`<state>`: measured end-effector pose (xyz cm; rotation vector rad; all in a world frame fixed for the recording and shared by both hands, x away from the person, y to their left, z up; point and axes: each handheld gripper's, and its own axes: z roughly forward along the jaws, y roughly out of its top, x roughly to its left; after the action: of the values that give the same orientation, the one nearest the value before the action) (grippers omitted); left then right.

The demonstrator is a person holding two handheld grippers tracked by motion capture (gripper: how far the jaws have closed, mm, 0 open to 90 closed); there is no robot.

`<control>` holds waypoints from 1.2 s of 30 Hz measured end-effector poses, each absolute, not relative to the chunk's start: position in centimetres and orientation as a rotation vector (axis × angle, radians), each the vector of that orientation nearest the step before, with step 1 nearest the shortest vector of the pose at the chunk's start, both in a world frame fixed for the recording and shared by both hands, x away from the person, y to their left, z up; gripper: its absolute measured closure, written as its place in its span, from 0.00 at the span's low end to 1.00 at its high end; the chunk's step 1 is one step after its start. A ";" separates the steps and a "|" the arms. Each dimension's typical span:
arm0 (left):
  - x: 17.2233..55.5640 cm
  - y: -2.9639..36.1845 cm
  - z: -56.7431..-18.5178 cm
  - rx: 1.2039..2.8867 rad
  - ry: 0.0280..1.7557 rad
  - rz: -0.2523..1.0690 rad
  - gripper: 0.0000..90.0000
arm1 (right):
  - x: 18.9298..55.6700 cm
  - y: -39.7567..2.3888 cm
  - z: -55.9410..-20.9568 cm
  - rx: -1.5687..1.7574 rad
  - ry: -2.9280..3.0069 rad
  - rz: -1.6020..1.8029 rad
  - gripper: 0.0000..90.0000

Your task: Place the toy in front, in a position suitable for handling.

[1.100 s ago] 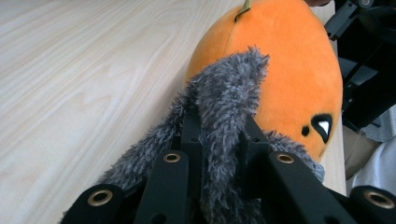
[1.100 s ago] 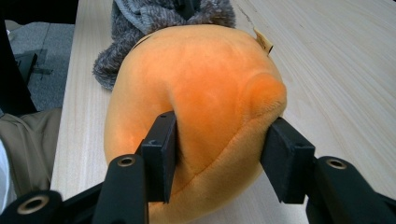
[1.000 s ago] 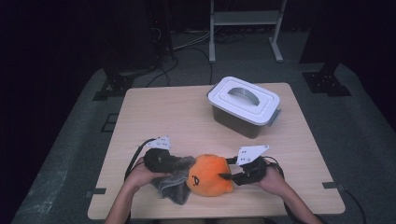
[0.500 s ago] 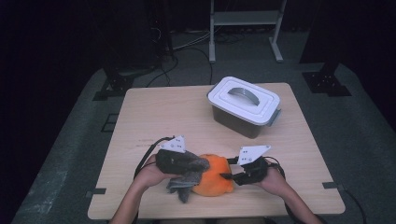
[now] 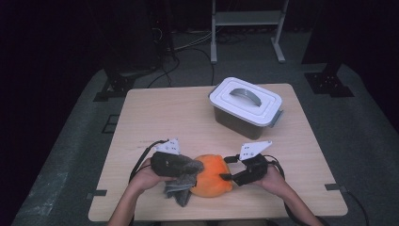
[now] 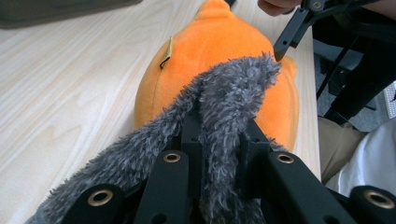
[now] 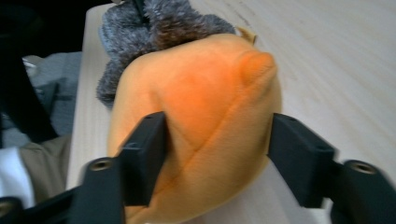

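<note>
Near the front edge of the worktop [image 5: 155,113], about midway along it: an orange plush toy [image 5: 211,176] lying flat, with a grey fuzzy cloth [image 5: 182,186] draped against its left side and partly over it.

Left tongs [image 5: 190,165] clamped tight on a fold of the grey fuzzy cloth, jaws nearly together with the pile squeezed between them; seen close in the left gripper view as a ridge of grey fur [image 6: 224,116] rising between the black jaws, the orange plush toy [image 6: 210,60] directly beyond and touching the cloth. Left hand [image 5: 148,174] wrapped around the gripper body, just inside the front edge.

Right tongs [image 5: 226,176] at the toy's right side, jaws about half spread and just lately widened further, straddling the toy's end. In the right gripper view, orange plush toy [image 7: 201,126] bulging between the two jaws; left jaw against the fabric, right jaw at its edge, firm pressing not clear. Grey fuzzy cloth [image 7: 154,28] visible past the toy.

Toward the far right corner: a lidded storage box [image 5: 245,106] with a white lid and grey handle, well apart from both hands.
</note>
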<state>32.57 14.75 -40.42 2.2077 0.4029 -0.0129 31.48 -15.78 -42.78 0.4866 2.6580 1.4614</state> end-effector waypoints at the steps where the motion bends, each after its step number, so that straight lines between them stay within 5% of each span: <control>1: 32.7 14.5 -40.0 2.211 0.395 -0.001 0.85 | 31.2 -15.7 -42.6 0.456 2.647 1.458 0.58; 5: 32.5 14.1 -38.7 2.158 0.369 0.004 0.85 | 30.0 -15.0 -41.6 0.344 2.601 1.457 0.66; 17: 32.2 10.9 -37.2 2.240 0.307 0.039 0.86 | 29.3 -14.2 -41.5 0.248 2.589 1.370 0.67; 28: 32.1 12.5 -38.6 2.231 0.324 -0.009 0.86 | 30.6 -14.3 -42.2 0.379 2.638 1.427 0.41; 33: 32.2 12.1 -37.6 2.183 0.318 0.010 0.88 | 30.0 -13.7 -42.1 0.286 2.642 1.382 0.61; 36: 32.3 11.7 -36.6 2.174 0.313 0.040 0.88 | 29.7 -13.5 -42.1 0.250 2.635 1.362 0.63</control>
<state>32.32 11.71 -36.63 2.1736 0.3129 0.0396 29.68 -13.46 -42.05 0.2504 2.6355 1.3621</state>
